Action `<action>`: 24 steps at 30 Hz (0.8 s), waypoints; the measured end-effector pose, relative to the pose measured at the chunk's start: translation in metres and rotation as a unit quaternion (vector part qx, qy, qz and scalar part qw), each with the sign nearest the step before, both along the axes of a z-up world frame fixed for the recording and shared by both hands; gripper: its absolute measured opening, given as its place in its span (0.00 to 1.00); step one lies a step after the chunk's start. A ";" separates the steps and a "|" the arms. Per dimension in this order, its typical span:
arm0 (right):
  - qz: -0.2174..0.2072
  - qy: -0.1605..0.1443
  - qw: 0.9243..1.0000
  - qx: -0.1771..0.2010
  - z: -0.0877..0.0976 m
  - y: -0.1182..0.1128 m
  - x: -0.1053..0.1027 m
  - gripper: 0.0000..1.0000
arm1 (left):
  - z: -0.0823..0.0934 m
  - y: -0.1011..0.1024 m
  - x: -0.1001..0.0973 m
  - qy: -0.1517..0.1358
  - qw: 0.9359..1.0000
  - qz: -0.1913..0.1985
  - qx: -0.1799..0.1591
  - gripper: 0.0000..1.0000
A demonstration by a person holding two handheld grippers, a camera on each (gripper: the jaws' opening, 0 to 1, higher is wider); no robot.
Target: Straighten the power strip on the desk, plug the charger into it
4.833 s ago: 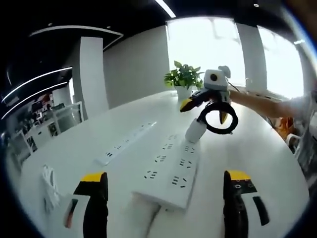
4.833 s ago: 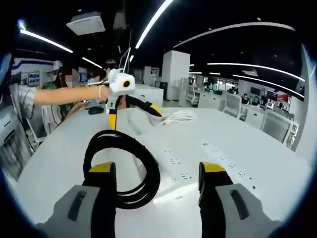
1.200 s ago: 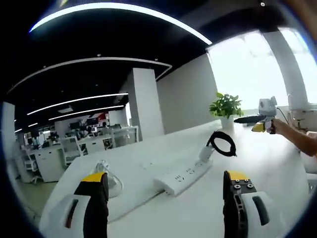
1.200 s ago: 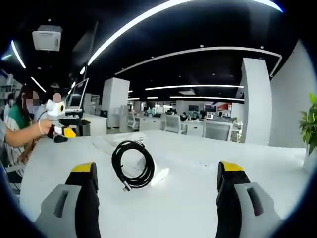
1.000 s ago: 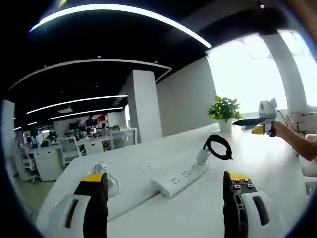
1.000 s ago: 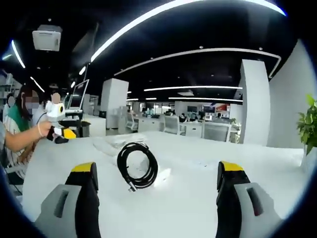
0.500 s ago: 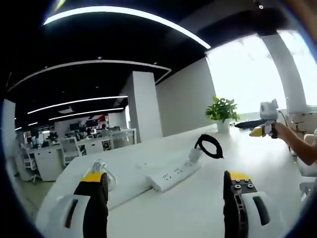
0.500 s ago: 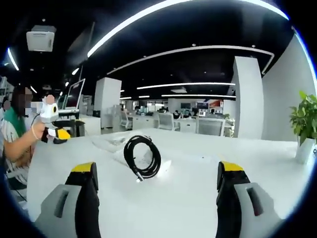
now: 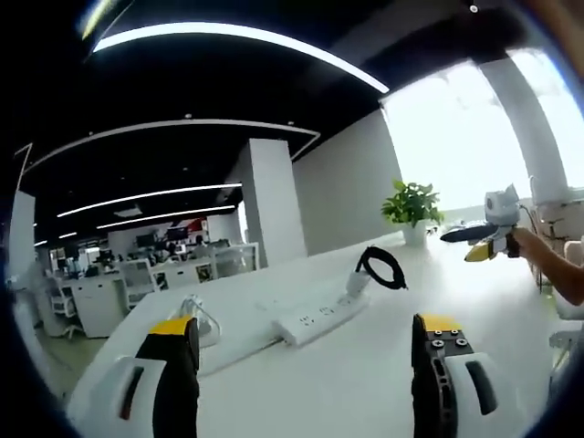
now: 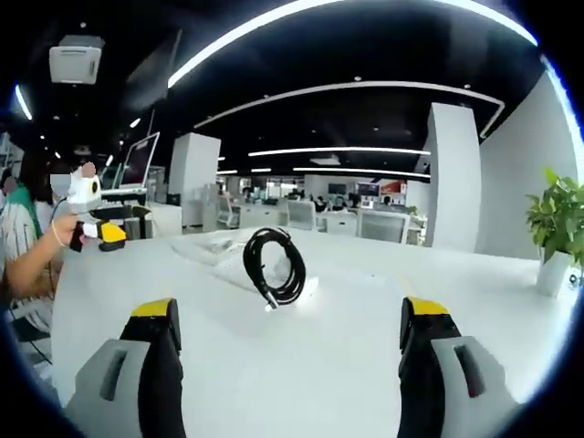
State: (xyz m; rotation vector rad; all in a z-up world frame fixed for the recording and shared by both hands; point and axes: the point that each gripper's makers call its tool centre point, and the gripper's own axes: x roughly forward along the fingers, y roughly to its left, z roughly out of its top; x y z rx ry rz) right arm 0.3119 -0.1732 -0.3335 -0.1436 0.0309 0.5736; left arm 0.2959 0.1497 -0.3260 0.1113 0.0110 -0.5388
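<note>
A white power strip (image 9: 315, 317) lies on the white desk (image 9: 365, 383). A white charger (image 9: 356, 285) stands on its far end, with its black coiled cable (image 9: 381, 267) rising above it. My left gripper (image 9: 301, 365) hovers open, well back from the strip, nothing between its jaws. At the right edge of the left gripper view, a hand holds my right gripper (image 9: 488, 232) far from the charger. In the right gripper view, the right gripper (image 10: 292, 365) is open and empty, with the cable coil (image 10: 276, 263) ahead and the left gripper (image 10: 91, 228) at the far left.
A second long strip (image 9: 242, 321) and a bundle of white cable (image 9: 196, 318) lie left of the power strip. A potted plant (image 9: 411, 208) stands at the desk's far end, and is also in the right gripper view as the plant (image 10: 552, 228). Office desks and chairs stand beyond.
The right gripper has let go of the charger, which now stands on the strip. Both grippers have drawn back from the strip. Over the last second only the views drift slightly.
</note>
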 end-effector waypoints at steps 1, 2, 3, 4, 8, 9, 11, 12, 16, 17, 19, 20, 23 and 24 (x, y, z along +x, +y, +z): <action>-0.003 0.002 1.000 0.001 -0.001 -0.001 -0.002 1.00 | -0.002 0.002 0.000 0.000 1.000 0.004 0.004 0.99; -0.005 0.003 1.000 0.002 -0.003 -0.002 -0.003 1.00 | -0.004 0.004 -0.001 0.001 1.000 0.007 0.003 0.99; -0.006 0.003 1.000 0.002 -0.003 -0.002 -0.004 1.00 | -0.006 0.006 -0.002 0.003 1.000 0.009 0.000 0.99; -0.007 0.005 1.000 -0.001 -0.005 -0.003 -0.005 1.00 | -0.008 0.007 -0.002 0.005 1.000 0.009 -0.004 0.99; -0.012 0.006 1.000 -0.006 -0.007 -0.006 -0.009 1.00 | -0.019 0.011 -0.008 0.014 1.000 0.018 -0.010 0.99; -0.013 0.007 1.000 -0.006 -0.008 -0.007 -0.010 1.00 | -0.022 0.012 -0.009 0.015 1.000 0.020 -0.011 0.99; -0.014 0.008 1.000 -0.004 -0.009 -0.007 -0.012 1.00 | -0.025 0.014 -0.012 0.017 1.000 0.023 -0.012 0.99; -0.014 0.009 1.000 -0.004 -0.009 -0.007 -0.013 1.00 | -0.026 0.015 -0.013 0.018 0.999 0.025 -0.013 0.99; -0.016 0.011 1.000 -0.007 -0.013 -0.007 -0.017 1.00 | -0.030 0.018 -0.020 0.020 0.999 0.032 -0.015 0.99; -0.016 0.012 1.000 -0.005 -0.014 -0.007 -0.018 1.00 | -0.031 0.018 -0.022 0.019 0.999 0.034 -0.013 0.99; -0.017 0.011 1.000 -0.003 -0.014 -0.007 -0.020 1.00 | -0.033 0.019 -0.026 0.017 0.999 0.038 -0.007 0.99; -0.016 0.012 1.000 -0.002 -0.014 -0.007 -0.021 1.00 | -0.033 0.019 -0.027 0.017 0.999 0.038 -0.006 0.99; -0.017 0.012 1.000 -0.002 -0.015 -0.007 -0.023 1.00 | -0.034 0.018 -0.032 0.016 0.999 0.037 -0.009 0.99; -0.017 0.012 1.000 -0.002 -0.016 -0.007 -0.025 1.00 | -0.034 0.017 -0.032 0.016 0.999 0.036 -0.009 0.99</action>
